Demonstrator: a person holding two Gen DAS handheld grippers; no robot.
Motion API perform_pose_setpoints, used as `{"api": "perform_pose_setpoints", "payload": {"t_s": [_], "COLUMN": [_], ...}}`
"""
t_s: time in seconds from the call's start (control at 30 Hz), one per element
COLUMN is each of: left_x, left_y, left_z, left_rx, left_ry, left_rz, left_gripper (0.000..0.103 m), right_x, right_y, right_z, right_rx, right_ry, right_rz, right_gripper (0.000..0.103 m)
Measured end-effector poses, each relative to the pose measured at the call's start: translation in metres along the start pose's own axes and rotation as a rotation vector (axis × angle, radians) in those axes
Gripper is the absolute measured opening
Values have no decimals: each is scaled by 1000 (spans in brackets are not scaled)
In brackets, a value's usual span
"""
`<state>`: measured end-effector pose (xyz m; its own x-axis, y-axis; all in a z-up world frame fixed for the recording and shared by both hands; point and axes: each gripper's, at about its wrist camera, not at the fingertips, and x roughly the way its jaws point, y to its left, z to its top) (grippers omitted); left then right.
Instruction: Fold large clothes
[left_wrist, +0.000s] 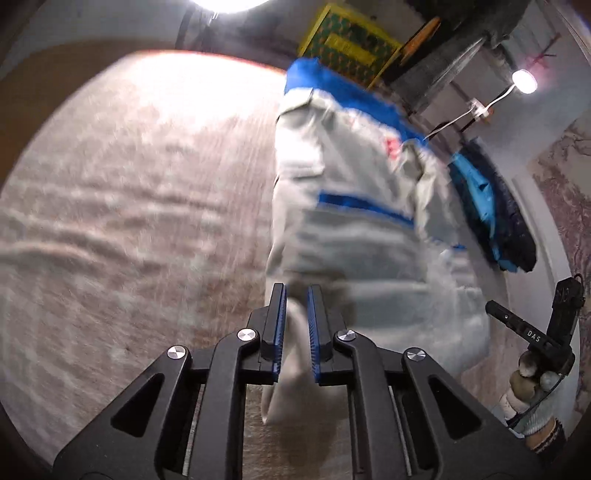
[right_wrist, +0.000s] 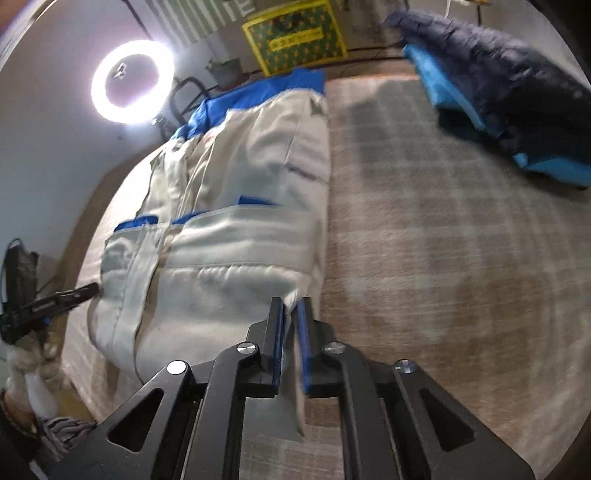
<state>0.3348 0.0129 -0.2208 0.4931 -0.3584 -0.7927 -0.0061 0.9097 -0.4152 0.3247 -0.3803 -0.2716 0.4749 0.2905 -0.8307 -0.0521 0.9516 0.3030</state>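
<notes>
Between both pairs of fingers (left_wrist: 296, 295) (right_wrist: 289, 306) — clenched — sits the grey-and-blue jacket's (left_wrist: 354, 229) hem.

jacket (right_wrist: 236, 229): showing pale grey with bright blue collar and stripes
bed cover (right_wrist: 424, 240): showing beige-and-grey plaid
folded garment (right_wrist: 509, 96): showing navy over turquoise
box (right_wrist: 295, 37): showing yellow with green pattern
fingers (left_wrist: 280, 325): showing black with blue pads

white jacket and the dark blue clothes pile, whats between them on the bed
Nothing: only bare plaid bed cover lies between the white jacket and the dark blue clothes pile, clearest in the right wrist view.
</notes>
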Motion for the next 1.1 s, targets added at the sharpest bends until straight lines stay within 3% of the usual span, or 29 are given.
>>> {"api": "perform_pose_setpoints", "payload": {"t_s": [0.1, 0.2, 0.27, 0.4, 0.5, 0.67, 0.77, 0.9, 0.97, 1.1], "left_x": [-8, 9, 27, 45, 59, 71, 64, 42, 42, 67], "left_y": [-18, -30, -35, -41, -41, -46, -44, -33, -26, -6], "left_z": [2, -1, -3, 0, 5, 10, 22, 54, 75, 113], "left_rx": [79, 115, 115, 138, 149, 234, 204, 149, 161, 137], "left_ry": [-36, 7, 60, 96, 131, 169, 196, 97, 46, 16], "left_rz": [-29, -47, -49, -21, -12, -16, -69, -134, -107, -58], "left_gripper": [9, 9, 9, 9, 9, 9, 9, 9, 9, 9], "right_x": [-23, -27, -17, 11, 27, 46, 42, 19, 8, 16], "right_y": [10, 26, 37, 56, 58, 55, 59, 56, 47, 20], "right_z": [1, 2, 3, 6, 5, 4, 10, 35, 55, 93], "right_rx": [-49, -116, -147, -194, -226, -254, -289, -265, -243, -184], "right_ry": [-97, -134, -115, -38, 21, 104, 120, 52, -4, -43], "right_rz": [-34, 42, 87, 75, 4, -12, -11, 78, 107, 89], "right_gripper": [8, 8, 8, 8, 8, 8, 8, 12, 14, 14]}}
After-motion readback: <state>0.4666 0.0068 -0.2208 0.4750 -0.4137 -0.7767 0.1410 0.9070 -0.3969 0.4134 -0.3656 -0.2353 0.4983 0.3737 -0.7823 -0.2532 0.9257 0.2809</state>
